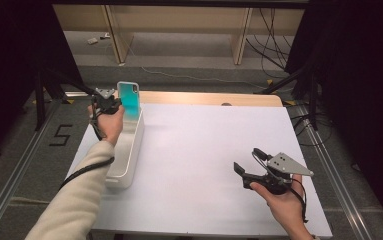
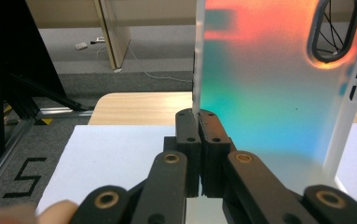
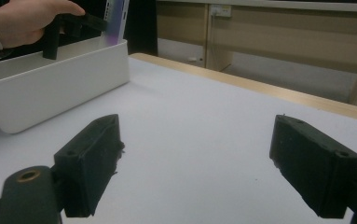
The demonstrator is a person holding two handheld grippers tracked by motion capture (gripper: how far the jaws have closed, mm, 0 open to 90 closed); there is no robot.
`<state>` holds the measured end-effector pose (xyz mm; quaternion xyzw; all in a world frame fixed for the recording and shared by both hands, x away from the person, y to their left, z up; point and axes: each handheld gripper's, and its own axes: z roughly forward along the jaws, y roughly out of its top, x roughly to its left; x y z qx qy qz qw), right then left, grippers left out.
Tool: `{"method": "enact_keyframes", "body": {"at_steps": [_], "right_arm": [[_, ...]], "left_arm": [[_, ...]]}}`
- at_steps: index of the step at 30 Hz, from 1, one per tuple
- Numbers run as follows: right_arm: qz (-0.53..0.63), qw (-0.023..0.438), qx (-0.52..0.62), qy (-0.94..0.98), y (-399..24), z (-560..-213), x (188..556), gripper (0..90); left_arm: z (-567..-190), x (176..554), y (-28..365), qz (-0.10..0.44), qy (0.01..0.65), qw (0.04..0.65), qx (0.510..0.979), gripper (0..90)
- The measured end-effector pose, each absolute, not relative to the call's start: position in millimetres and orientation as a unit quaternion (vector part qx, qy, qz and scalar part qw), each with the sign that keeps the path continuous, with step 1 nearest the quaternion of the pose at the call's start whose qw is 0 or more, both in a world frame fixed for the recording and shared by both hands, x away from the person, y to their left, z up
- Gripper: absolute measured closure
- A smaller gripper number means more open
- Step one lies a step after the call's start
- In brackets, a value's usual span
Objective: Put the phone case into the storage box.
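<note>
Left tool [image 1: 110,102]: jaws pressed together on the long edge of a phone case [image 1: 129,97], holding it upright above the far end of a white bin [image 1: 129,150]. In the left gripper view the flat black pads [image 2: 188,128] pinch the case's [image 2: 269,88] clear rim, with hardly any gap between them. Case material: thin, frosted, translucent plastic with a colour gradient (orange-red at top, teal-green in the middle, fading to pale blue below). Rounded corners; an oval camera cut-out with a dark rim sits near the top corner, and small slots run along the white side edge.

Bin: long, narrow, rectangular, with smooth matte white walls and softly rounded corners. It lies along the left side of the table [image 1: 204,150], whose top is a plain white sheet over a light wood board that shows at the far edge.

Right tool [image 1: 249,162]: jaws spread wide with nothing between them, held just above the table's near right area, well apart from the bin. In the right gripper view the blocky black pads [image 3: 90,163] look rubbery and scuffed, with bare white table between them. The bin [image 3: 50,88] and case [image 3: 114,21] appear at upper left.
</note>
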<state>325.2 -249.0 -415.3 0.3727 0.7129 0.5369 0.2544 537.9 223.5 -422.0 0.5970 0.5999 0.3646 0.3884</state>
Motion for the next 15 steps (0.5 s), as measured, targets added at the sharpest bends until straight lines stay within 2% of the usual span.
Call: {"method": "enact_keyframes", "body": {"at_steps": [15], "right_arm": [[0.523, 0.251, 0.378, 0.721, -250.2, -413.9, 323.6, 17.6]], "left_arm": [[-423.9, 538.9, 222.8, 0.363, 0.603, 0.383, 0.598, 87.9]]}}
